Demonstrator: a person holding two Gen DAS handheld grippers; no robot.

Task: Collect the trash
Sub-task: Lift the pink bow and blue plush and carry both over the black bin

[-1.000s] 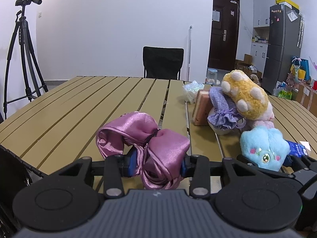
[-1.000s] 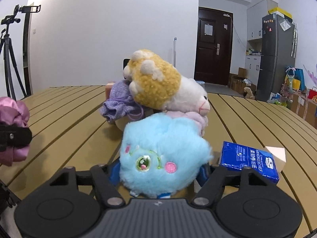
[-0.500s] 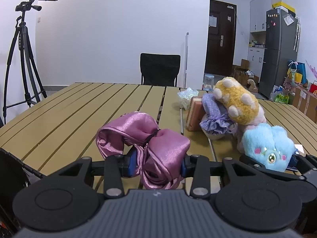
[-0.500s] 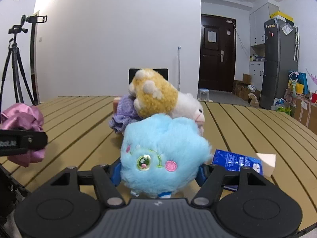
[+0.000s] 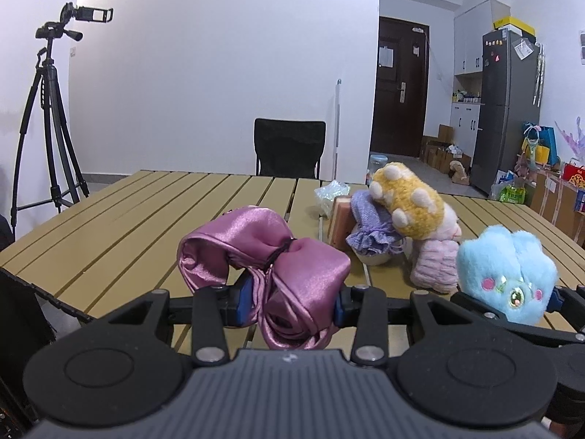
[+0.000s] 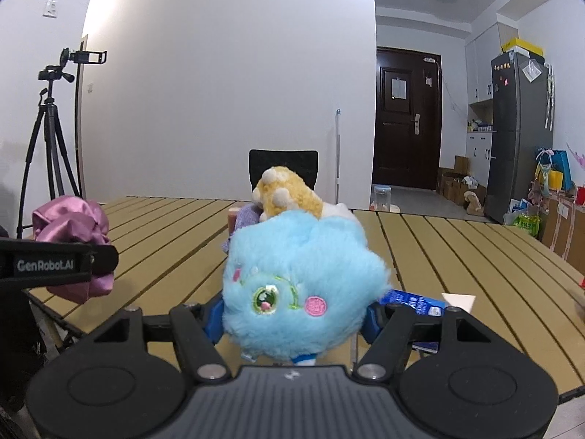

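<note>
My left gripper (image 5: 289, 307) is shut on a pink satin bow (image 5: 267, 256) and holds it above the near edge of the wooden slat table (image 5: 146, 216). My right gripper (image 6: 292, 320) is shut on a blue plush toy (image 6: 303, 285), lifted above the table. The blue plush also shows at the right of the left wrist view (image 5: 508, 274), and the bow at the left of the right wrist view (image 6: 73, 241).
A yellow plush (image 5: 409, 201), a purple knit pouch (image 5: 373, 226), a pink block (image 5: 340, 219) and a clear plastic bag (image 5: 329, 194) sit mid-table. A blue tissue pack (image 6: 413, 303) lies by a white paper piece (image 6: 460, 300). A black chair (image 5: 289, 150) stands behind.
Both grippers have risen and pulled back toward the near edge, carrying the bow and the blue plush. The pile of toys now looks farther away.
</note>
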